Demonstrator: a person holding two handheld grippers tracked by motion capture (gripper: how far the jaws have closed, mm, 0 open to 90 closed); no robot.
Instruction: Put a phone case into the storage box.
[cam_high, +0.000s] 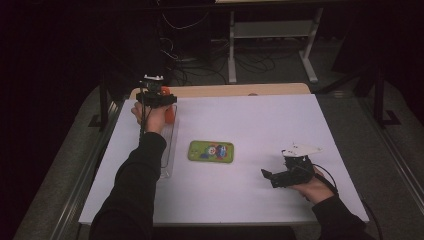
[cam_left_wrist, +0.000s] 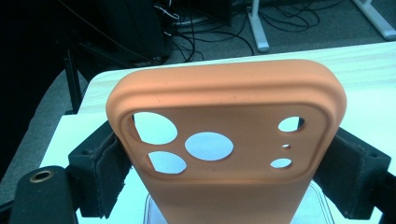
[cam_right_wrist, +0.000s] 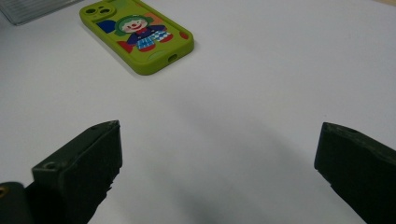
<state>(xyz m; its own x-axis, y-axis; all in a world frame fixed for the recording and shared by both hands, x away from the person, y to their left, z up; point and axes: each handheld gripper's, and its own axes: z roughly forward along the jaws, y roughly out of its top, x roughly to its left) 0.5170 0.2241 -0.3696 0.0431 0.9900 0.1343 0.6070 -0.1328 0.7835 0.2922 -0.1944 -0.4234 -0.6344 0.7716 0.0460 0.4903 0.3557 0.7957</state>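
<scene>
- The left gripper (cam_high: 159, 100) sits at about ten o'clock on the white table (cam_high: 260, 125), its pads (cam_left_wrist: 109, 170) pressed against the two long edges of an orange phone case (cam_left_wrist: 224, 140). The case stands on end between them, camera cut-outs at the top.
- In the left gripper view a clear tray (cam_left_wrist: 154, 210) shows right under the case's lower end; in the high view that tray (cam_high: 167, 150) runs along the table's left side, from nine toward ten o'clock.
- The step in hand looks like carrying the orange case at the tray, either setting it in or lifting it out; I cannot tell which from these pictures.
- If it is going in, the next move calls for lowering the case level with the tray's long axis and letting go only once its bottom edge rests on the floor of the tray.
- The right gripper (cam_high: 282, 176) rests at about four o'clock, jaws spread wide with nothing between them and only bare table beneath.
- A green phone case (cam_high: 211, 151) with a cartoon clown lies flat near the table's centre, well apart from both grippers, at eleven o'clock in the right gripper view (cam_right_wrist: 137, 35).
- Nothing lies between the right gripper and the green case; the tray's thin wall is the one thing the orange case could catch on.
</scene>
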